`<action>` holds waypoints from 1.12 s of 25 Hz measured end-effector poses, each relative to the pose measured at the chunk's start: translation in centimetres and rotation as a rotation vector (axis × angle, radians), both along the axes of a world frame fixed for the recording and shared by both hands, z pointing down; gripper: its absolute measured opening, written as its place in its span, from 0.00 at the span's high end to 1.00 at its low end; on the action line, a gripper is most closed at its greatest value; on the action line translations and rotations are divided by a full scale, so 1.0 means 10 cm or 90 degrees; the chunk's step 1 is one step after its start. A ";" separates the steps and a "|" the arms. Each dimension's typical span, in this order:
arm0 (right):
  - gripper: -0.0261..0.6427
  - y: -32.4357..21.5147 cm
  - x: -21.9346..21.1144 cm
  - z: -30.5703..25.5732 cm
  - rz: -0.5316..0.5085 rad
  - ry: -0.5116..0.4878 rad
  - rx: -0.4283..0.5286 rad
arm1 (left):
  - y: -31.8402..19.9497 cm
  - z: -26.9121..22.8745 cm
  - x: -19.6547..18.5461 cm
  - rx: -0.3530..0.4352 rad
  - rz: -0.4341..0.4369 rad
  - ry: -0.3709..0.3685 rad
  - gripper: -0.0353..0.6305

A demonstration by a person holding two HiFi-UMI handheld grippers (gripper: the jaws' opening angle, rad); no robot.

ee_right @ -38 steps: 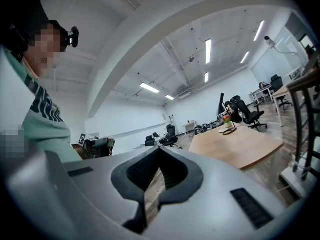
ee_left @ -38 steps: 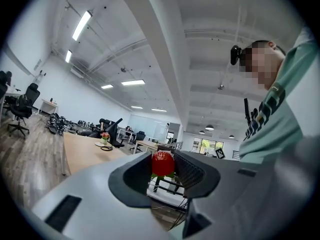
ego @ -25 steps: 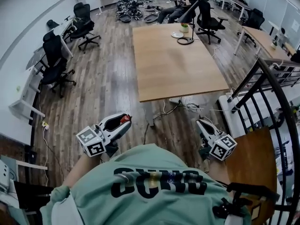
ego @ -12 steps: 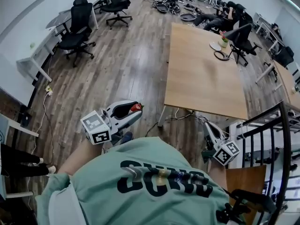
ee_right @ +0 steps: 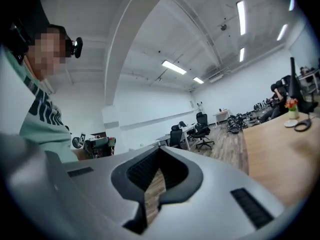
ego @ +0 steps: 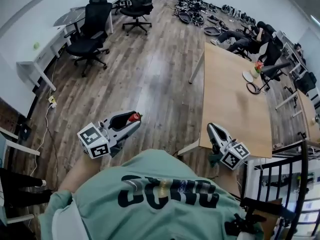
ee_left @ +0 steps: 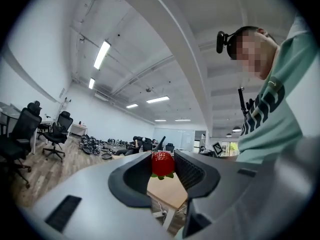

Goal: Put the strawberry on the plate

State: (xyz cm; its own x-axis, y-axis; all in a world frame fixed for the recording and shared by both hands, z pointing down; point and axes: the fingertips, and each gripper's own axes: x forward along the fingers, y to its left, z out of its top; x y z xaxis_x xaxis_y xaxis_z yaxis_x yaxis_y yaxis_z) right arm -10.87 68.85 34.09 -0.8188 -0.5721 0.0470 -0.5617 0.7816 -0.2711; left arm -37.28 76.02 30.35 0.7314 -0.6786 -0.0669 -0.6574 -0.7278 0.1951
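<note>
Left gripper view: left tongs (ee_left: pixel 163 171) pinch the red strawberry (ee_left: pixel 163 163) by its sides, prob. soft & light so squeeze gently; right tongs (ee_right: pixel 155 181) closed w/ nothing, plate (ego: pixel 247 76) far off on tabletop (ego: pixel 232 114).

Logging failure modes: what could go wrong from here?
1. The strawberry sits only at the jaw tips of the left gripper, above the floor; a jolt while walking could drop it.
2. The plate lies at the far end of the table, close beside a lamp; the gripper might bump the lamp when placing.
</note>
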 end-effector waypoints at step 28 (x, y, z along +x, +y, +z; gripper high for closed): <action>0.95 -4.19 -0.29 0.09 -0.140 0.007 0.026 | -3.64 -0.07 -0.21 -0.047 -0.150 0.048 0.73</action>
